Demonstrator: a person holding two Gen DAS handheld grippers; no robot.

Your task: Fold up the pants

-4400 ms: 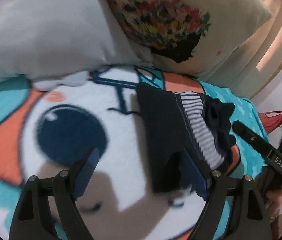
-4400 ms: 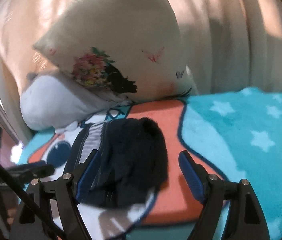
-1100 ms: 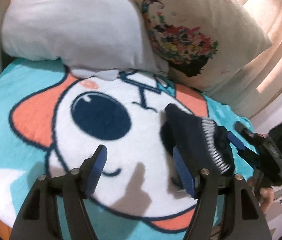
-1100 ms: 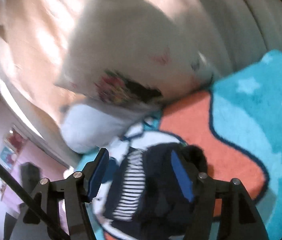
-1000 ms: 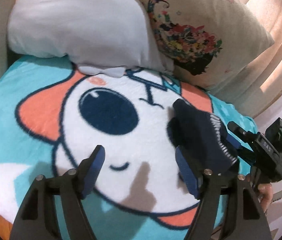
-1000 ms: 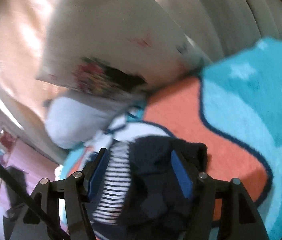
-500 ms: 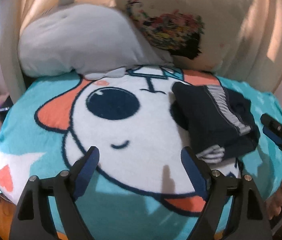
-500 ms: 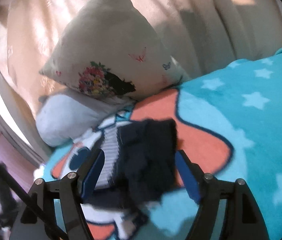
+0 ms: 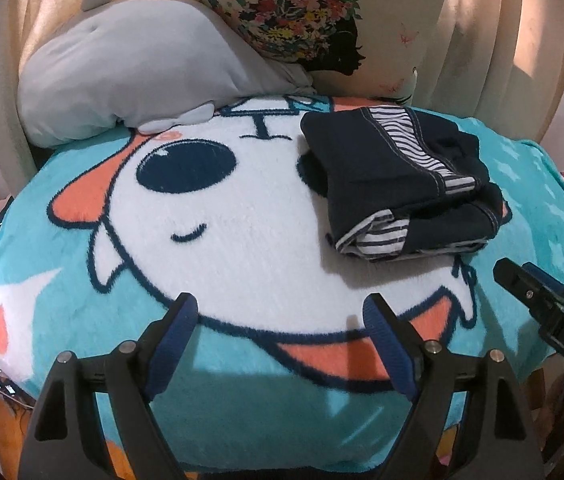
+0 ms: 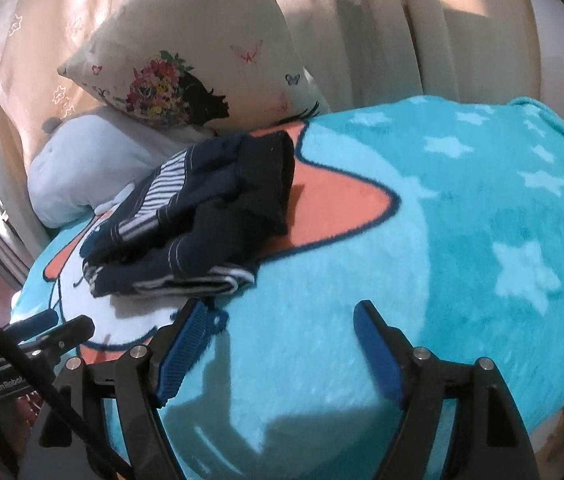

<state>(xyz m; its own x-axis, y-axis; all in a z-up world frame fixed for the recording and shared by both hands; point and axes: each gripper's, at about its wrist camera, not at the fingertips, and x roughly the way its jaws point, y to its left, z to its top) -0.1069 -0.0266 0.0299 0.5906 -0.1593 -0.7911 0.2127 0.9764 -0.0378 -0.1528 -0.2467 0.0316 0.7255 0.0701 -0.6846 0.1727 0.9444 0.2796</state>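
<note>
The navy pants (image 9: 398, 184) with a striped lining lie folded in a compact bundle on the cartoon blanket (image 9: 222, 216), right of the printed eye. In the right wrist view the pants (image 10: 202, 204) lie ahead and to the left. My left gripper (image 9: 282, 328) is open and empty, held back above the blanket's near edge. My right gripper (image 10: 282, 328) is open and empty, near the blanket's front, just short of the bundle. The right gripper's tip also shows at the right edge of the left wrist view (image 9: 538, 296).
A grey plush pillow (image 9: 130, 64) and a cream floral cushion (image 9: 322, 20) lean against the curtain at the back. The teal blanket (image 10: 462, 220) with stars covers a rounded seat that drops off at the front and sides.
Both grippers have let go of the pants and pulled back toward the near edge of the blanket. The folded bundle stays where it was set down.
</note>
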